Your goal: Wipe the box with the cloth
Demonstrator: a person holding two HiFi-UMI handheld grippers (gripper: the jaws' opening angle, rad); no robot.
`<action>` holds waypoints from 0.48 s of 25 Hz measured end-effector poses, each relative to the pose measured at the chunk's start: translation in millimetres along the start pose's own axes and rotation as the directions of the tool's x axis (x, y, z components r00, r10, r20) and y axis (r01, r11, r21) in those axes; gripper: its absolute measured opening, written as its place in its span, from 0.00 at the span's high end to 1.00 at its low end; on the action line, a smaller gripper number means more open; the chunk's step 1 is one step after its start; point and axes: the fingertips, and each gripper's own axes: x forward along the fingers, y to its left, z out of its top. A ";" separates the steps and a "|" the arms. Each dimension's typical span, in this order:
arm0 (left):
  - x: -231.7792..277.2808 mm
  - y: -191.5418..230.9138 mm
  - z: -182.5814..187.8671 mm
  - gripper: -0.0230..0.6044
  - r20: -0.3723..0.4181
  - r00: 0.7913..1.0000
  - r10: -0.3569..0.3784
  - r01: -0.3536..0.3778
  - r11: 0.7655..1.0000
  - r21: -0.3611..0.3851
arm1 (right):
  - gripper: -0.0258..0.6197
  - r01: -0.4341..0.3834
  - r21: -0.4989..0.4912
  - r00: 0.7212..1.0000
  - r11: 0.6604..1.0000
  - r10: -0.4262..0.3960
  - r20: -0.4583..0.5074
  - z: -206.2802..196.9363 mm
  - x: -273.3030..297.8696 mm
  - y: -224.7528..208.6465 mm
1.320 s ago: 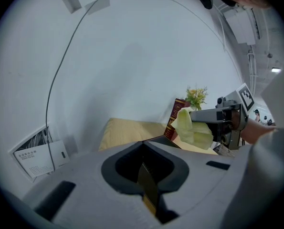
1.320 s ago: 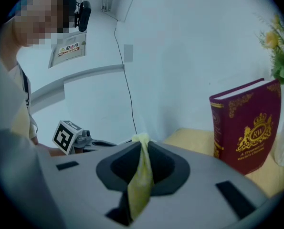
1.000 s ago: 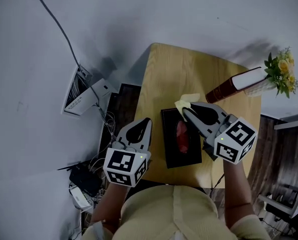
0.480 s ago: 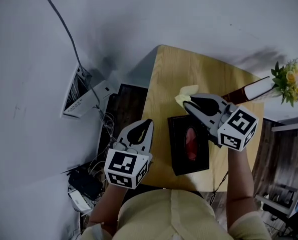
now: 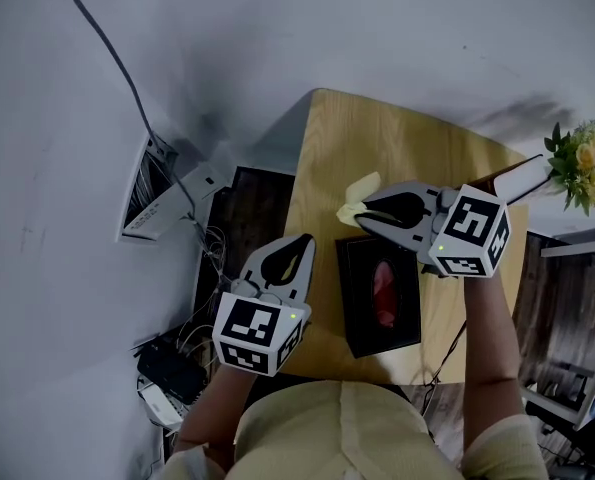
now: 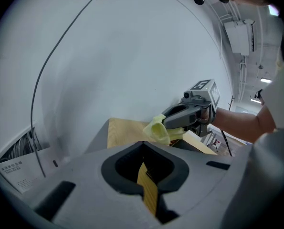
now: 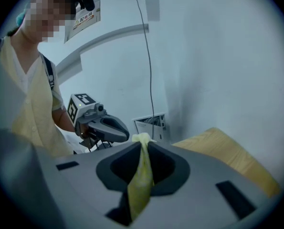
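Note:
A black box (image 5: pixel 382 293) with a red opening in its top lies on the wooden table (image 5: pixel 397 148), near its front edge. My right gripper (image 5: pixel 362 211) hovers over the box's far end, pointing left, shut on a crumpled yellow cloth (image 5: pixel 357 198). In the right gripper view the cloth (image 7: pixel 141 175) hangs pinched between the jaws of that gripper (image 7: pixel 142 142). My left gripper (image 5: pixel 302 243) is just left of the box, over the table's left edge, shut and empty. The left gripper view shows its closed tips (image 6: pixel 144 149), with the right gripper (image 6: pixel 189 113) and cloth (image 6: pixel 158 130) beyond.
A red-covered book (image 5: pixel 497 173) and a bunch of flowers (image 5: pixel 577 158) stand at the table's far right. On the floor to the left are a white device (image 5: pixel 157 183), loose cables (image 5: pixel 212 243) and a black adapter (image 5: pixel 167 358). A person's torso (image 5: pixel 342 433) is at the front edge.
My right gripper has rolled and swung left and down with the cloth, now pointing left past the box's far end. The left gripper has edged toward the box.

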 end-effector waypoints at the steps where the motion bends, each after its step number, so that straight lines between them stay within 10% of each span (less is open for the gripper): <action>1: 0.9 -0.1 -0.7 0.94 -0.002 1.000 -0.002 0.002 1.000 -0.002 | 0.87 -0.024 -0.002 0.999 1.000 0.024 -0.021 -2.6 2.8 2.2; 12: 2.3 10.1 -3.0 0.94 -0.009 1.000 0.018 -0.018 1.000 -0.013 | 0.87 -0.325 0.039 0.934 0.945 0.327 -0.144 -10.2 26.7 26.9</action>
